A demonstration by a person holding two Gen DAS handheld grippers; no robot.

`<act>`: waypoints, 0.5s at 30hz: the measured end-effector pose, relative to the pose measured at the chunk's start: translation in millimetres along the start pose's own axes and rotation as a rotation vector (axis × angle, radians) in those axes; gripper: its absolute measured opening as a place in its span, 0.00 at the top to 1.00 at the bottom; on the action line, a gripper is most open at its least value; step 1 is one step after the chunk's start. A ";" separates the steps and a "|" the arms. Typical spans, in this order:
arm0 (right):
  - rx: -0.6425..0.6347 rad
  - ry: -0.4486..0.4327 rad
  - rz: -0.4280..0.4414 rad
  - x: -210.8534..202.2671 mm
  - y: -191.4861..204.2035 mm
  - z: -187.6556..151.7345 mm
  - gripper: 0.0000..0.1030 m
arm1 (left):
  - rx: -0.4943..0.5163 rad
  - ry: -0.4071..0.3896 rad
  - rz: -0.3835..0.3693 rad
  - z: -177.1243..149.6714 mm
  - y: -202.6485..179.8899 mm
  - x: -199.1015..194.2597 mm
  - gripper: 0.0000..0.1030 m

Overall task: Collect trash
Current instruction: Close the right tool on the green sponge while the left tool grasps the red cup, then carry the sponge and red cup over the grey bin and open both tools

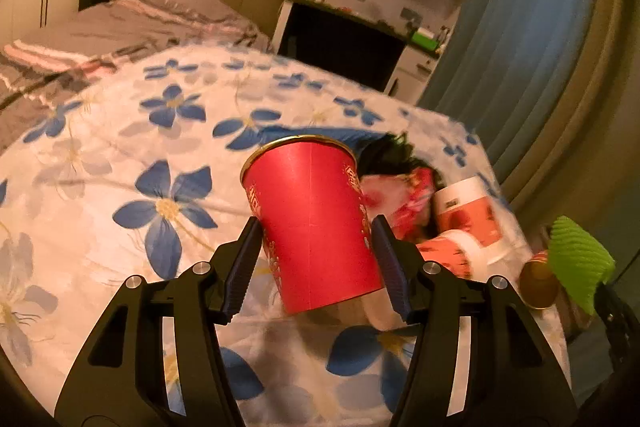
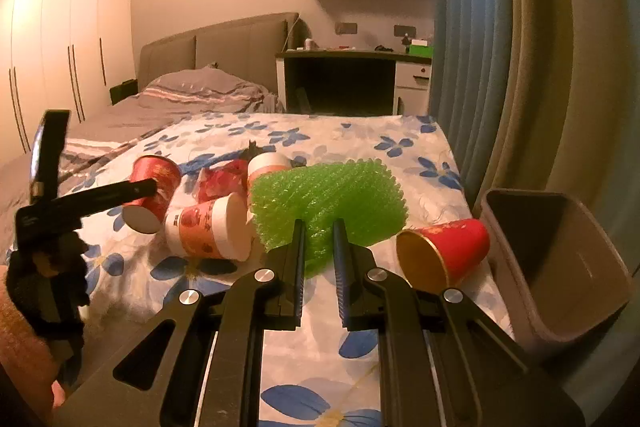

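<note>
My left gripper point(image 1: 316, 259) has its jaws round the lower body of a red paper cup with a gold rim point(image 1: 310, 223). The left pad touches the wall; the right pad sits just at it, contact there unclear. From the right wrist view that cup's white base faces the camera and it looks lifted off the flower-print bedspread point(image 2: 360, 147). I judge it light, thin-walled and easy to crush, with a slick printed skin. The best hold is low on the body near the stiff base, with gentle squeeze only.

My right gripper point(image 2: 319, 227) is clamped on a green ribbed foam net sleeve point(image 2: 328, 203), pads pinching its near edge. It is soft and springy with almost no weight, so it will not slip but will flop.

Just beside the sleeve lies a second red paper cup on its side point(image 2: 444, 251), gold mouth toward me, next to a grey plastic bin point(image 2: 560, 267) at the bed's right edge.

Further back sit a white paper cup with an orange-red band point(image 2: 208, 227), another white-rimmed cup point(image 2: 268, 163) and a crumpled red wrapper point(image 2: 222, 179), all touching in a heap. All look light and are probably empty, though the insides are not visible.

Beyond are a grey pillow point(image 2: 200, 91) and a dark desk point(image 2: 352, 75).
</note>
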State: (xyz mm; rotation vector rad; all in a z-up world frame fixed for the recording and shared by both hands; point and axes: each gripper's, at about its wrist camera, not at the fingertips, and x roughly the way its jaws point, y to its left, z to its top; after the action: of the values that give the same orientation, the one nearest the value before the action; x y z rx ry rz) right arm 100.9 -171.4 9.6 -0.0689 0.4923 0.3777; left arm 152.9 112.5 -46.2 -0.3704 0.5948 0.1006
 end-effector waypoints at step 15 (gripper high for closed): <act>0.041 -0.089 -0.031 -36.0 -19.5 9.1 0.86 | 0.150 -0.135 -0.145 3.3 -70.8 -61.3 0.46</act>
State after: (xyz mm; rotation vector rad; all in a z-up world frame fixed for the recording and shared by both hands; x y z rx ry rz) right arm 82.8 -200.2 34.2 -0.0204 0.4106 0.3385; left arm 118.0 48.7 13.0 -0.2579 0.4379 -0.0577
